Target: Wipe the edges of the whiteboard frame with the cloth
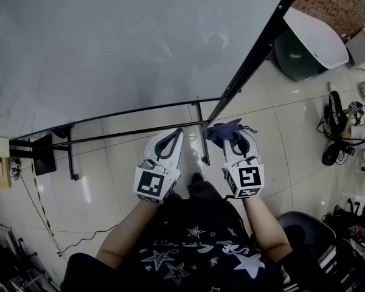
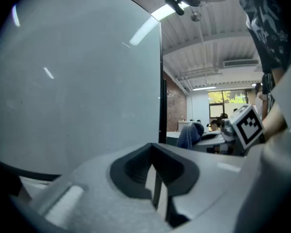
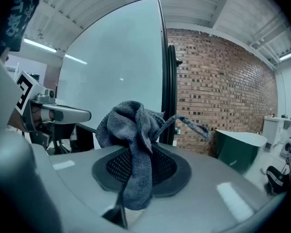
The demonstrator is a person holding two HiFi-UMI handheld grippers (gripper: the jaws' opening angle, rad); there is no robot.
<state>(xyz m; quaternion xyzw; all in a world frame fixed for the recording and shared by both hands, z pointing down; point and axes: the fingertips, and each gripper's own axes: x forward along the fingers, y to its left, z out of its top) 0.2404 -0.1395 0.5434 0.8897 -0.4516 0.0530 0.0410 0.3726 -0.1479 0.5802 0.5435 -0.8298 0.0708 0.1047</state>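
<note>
A large whiteboard [image 1: 109,41] with a black frame [image 1: 255,47] stands ahead of me; its lower corner is near the centre of the head view. My right gripper [image 1: 234,140] is shut on a grey-blue cloth [image 1: 224,129], bunched just below that corner. In the right gripper view the cloth [image 3: 133,144] hangs out of the jaws in front of the frame's vertical edge [image 3: 166,76]. My left gripper [image 1: 169,140] is shut with nothing in it, just below the bottom frame rail [image 1: 121,112]. In the left gripper view the frame edge [image 2: 161,110] rises ahead.
The board's stand rails [image 1: 128,132] and a leg [image 1: 201,140] run over the tiled floor. A green tub with a white lid [image 1: 304,44] stands behind the board at right. Cables and devices [image 1: 347,126] lie at far right. A brick wall [image 3: 218,91] lies beyond.
</note>
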